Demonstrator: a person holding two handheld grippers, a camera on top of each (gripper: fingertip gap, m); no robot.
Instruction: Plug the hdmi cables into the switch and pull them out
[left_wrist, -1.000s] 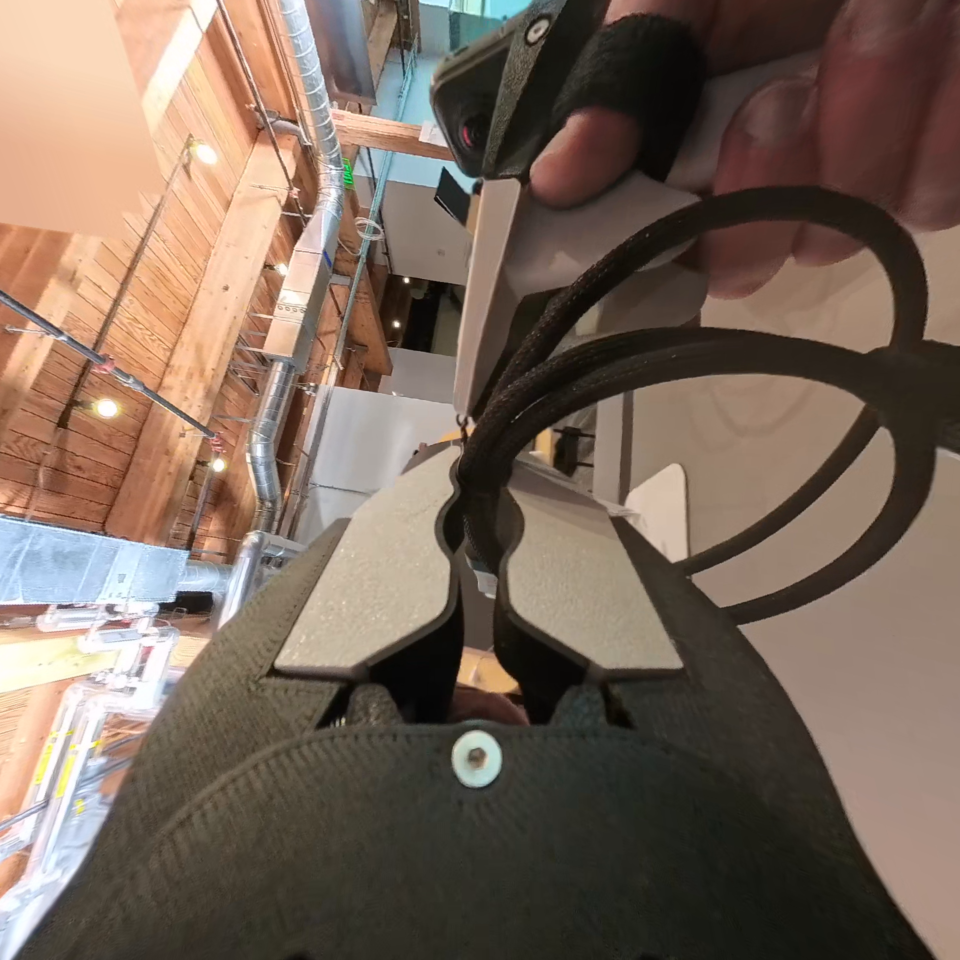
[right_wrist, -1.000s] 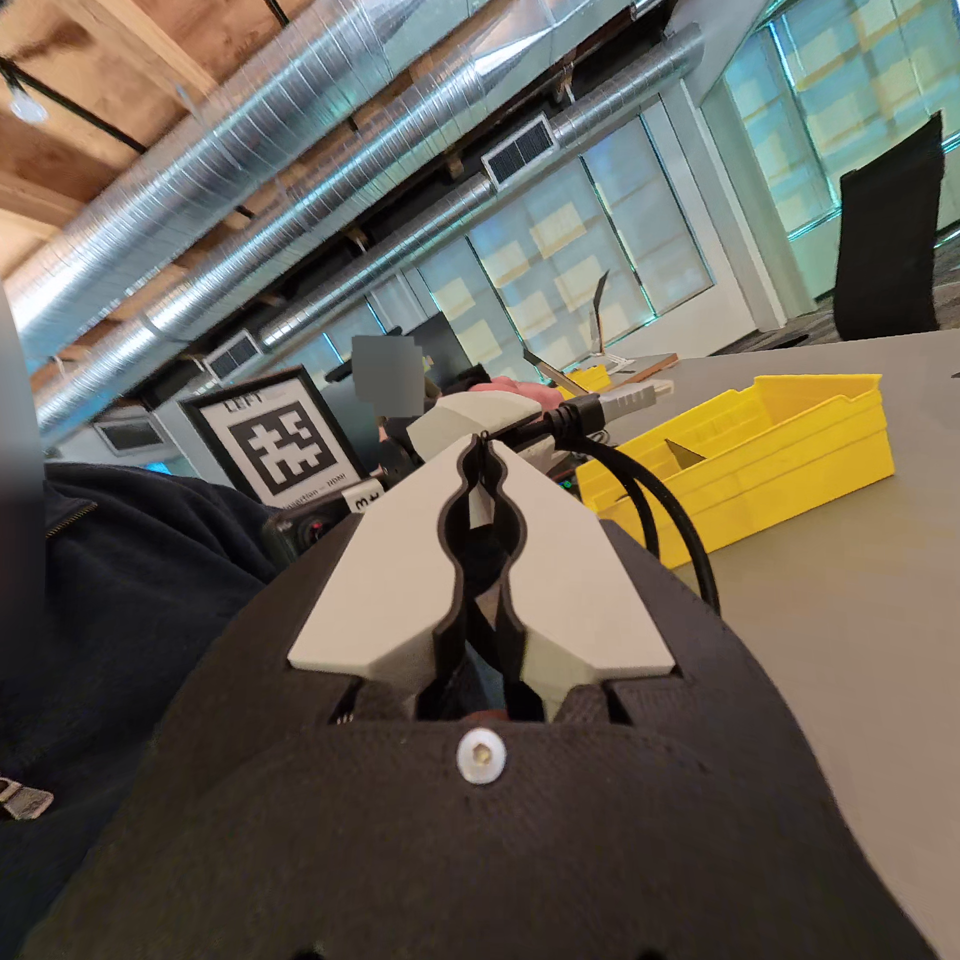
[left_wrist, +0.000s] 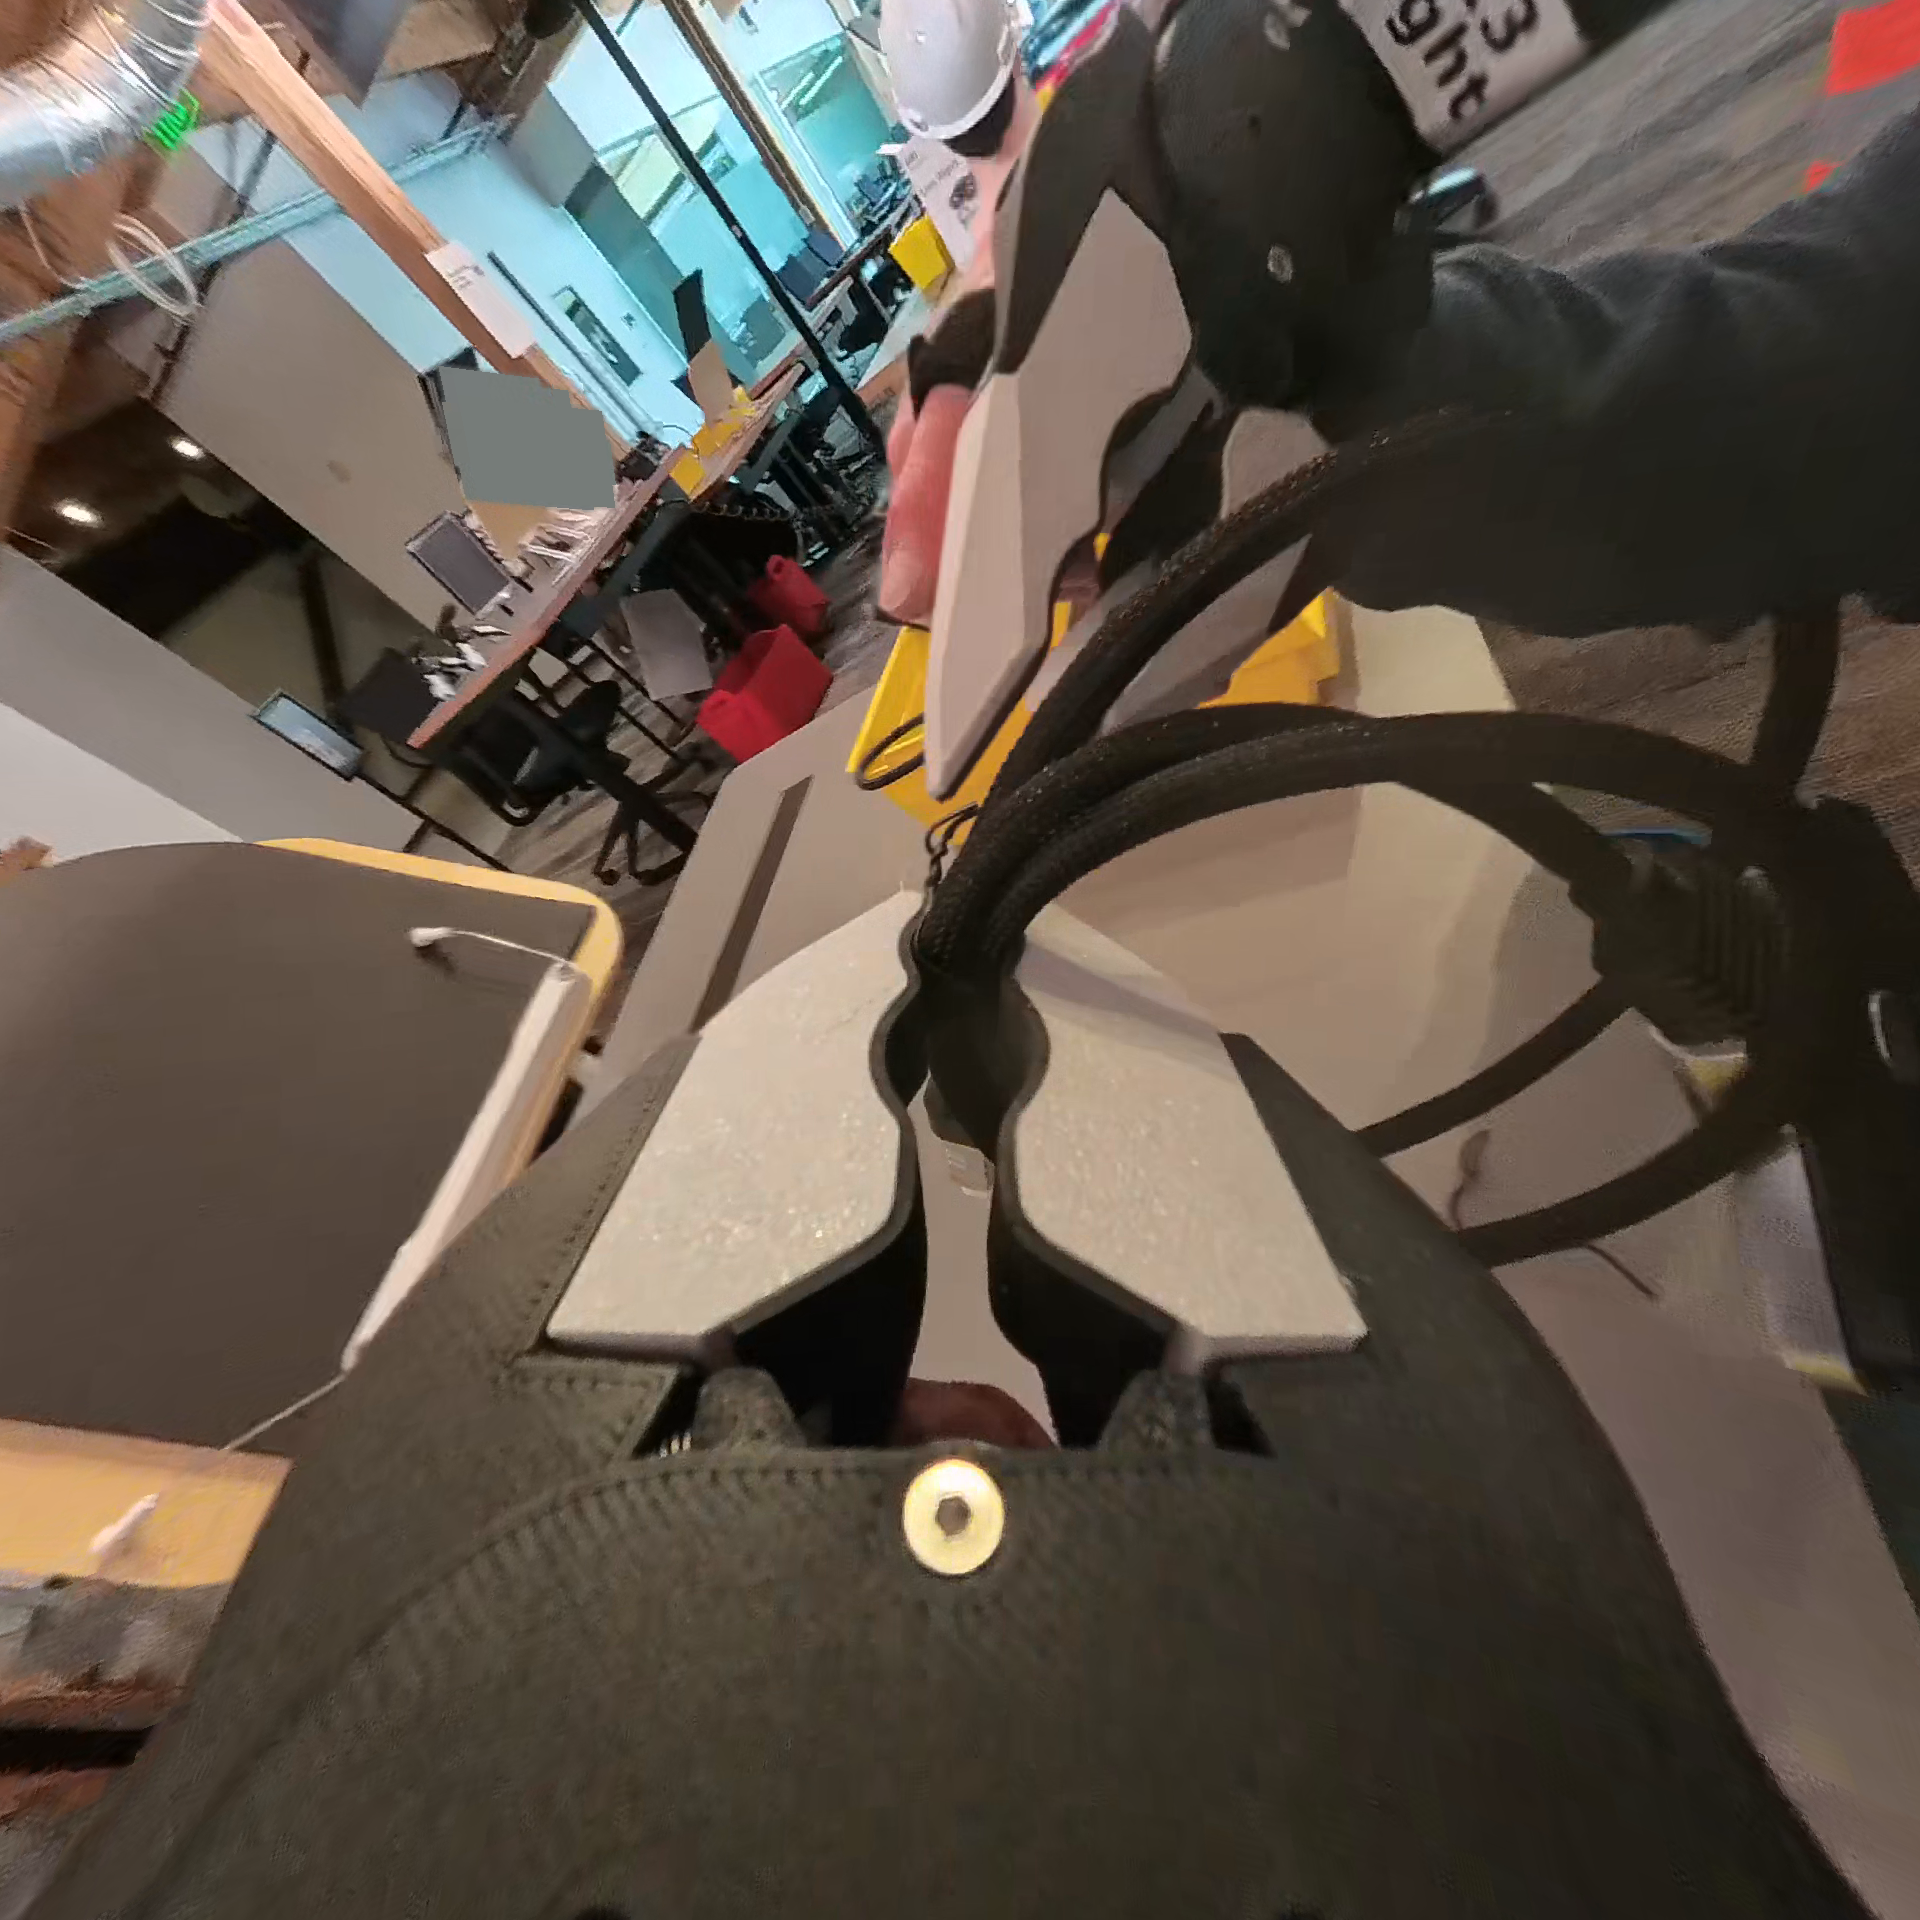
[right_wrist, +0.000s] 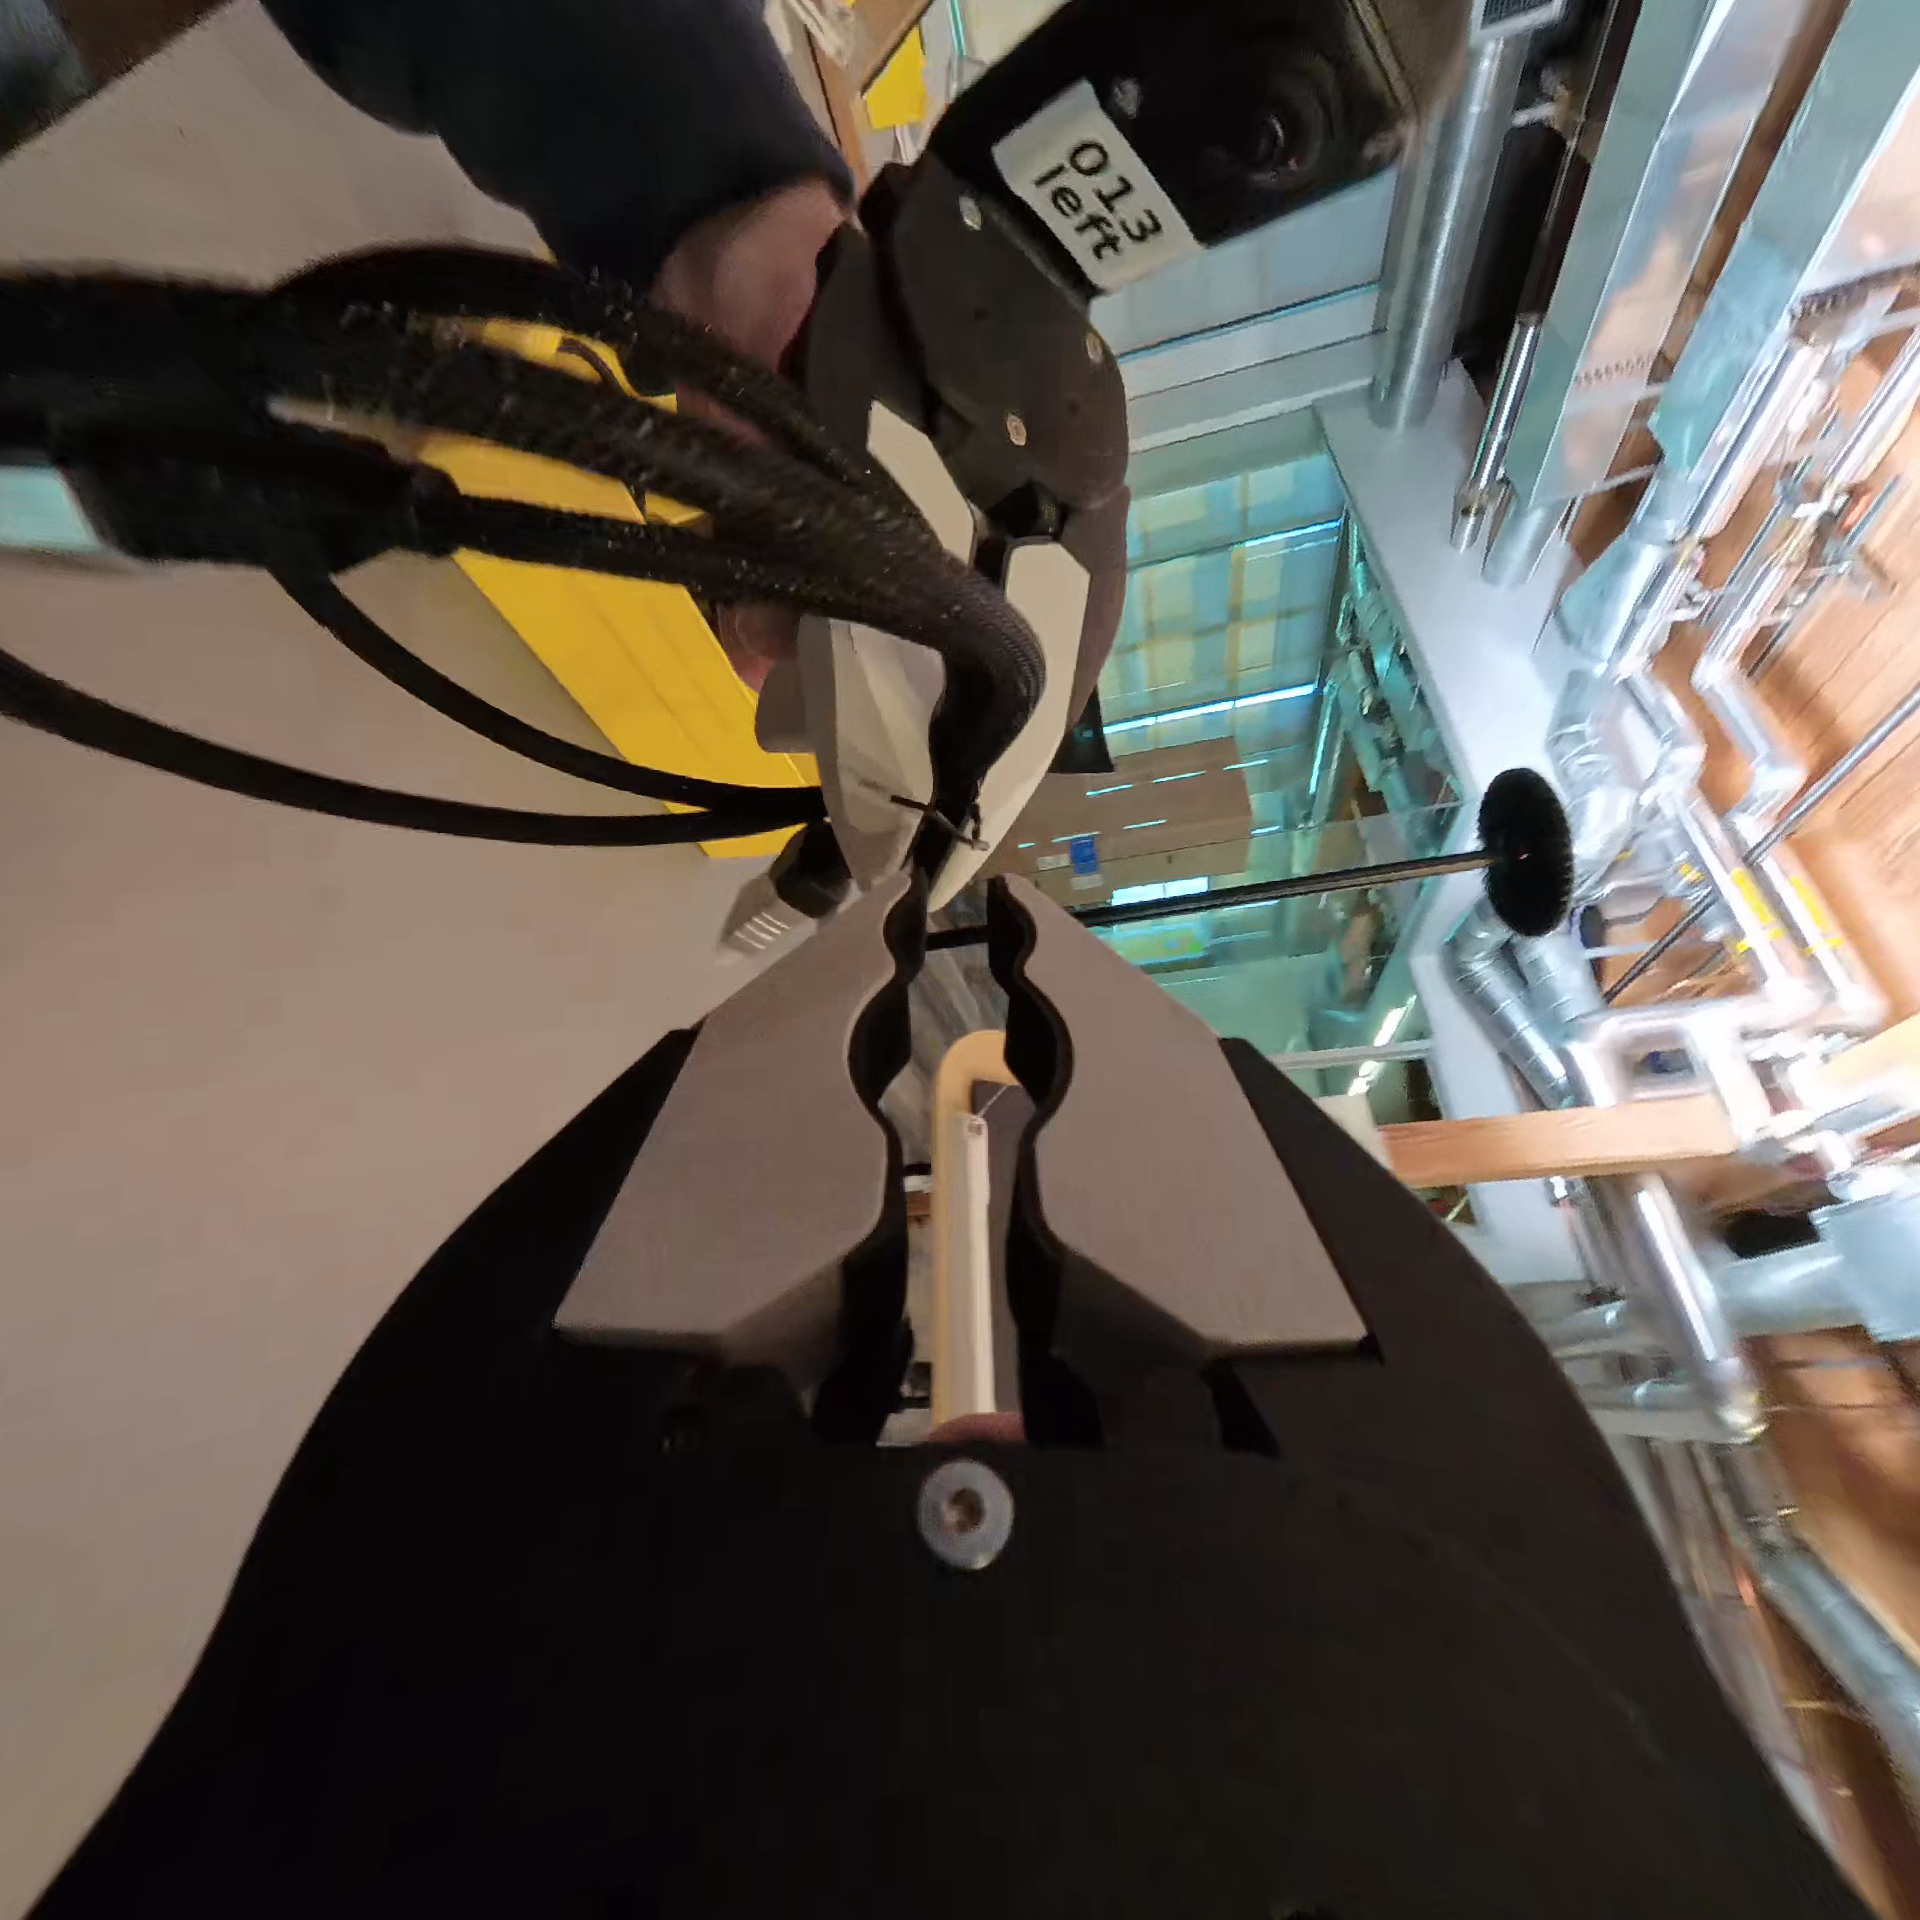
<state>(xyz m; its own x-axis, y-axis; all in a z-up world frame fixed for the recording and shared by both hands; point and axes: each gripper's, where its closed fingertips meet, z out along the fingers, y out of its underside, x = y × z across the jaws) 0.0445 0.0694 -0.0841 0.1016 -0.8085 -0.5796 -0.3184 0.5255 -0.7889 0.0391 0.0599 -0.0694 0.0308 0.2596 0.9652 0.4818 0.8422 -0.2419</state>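
Observation:
My left gripper (left_wrist: 966, 966) is shut on a black braided HDMI cable (left_wrist: 1299, 748), whose loops run off to the right. It also shows in the right wrist view (right_wrist: 935, 821), gripping the cable bundle (right_wrist: 831, 520). A silver HDMI plug (right_wrist: 764, 920) sticks out beside its tips. My right gripper (right_wrist: 956, 904) is slightly open and empty, tips almost touching the left gripper's tips. In the left wrist view the right gripper (left_wrist: 1060, 727) hangs just above the cable. A dark blurred box (left_wrist: 1849, 1195) where the cables end sits at the right edge; I cannot tell which plugs are seated.
A yellow bin (left_wrist: 894, 717) stands on the grey table (left_wrist: 1351, 935) behind the grippers; it also shows in the right wrist view (right_wrist: 623, 644). A dark board with a yellow rim (left_wrist: 260, 1039) lies to the left. A person's dark sleeve (left_wrist: 1610, 416) holds the right gripper.
Both cameras have swung far round, so both views are tilted differently. The right gripper's fingers, shut before, now stand slightly apart. The left gripper still holds the braided cable.

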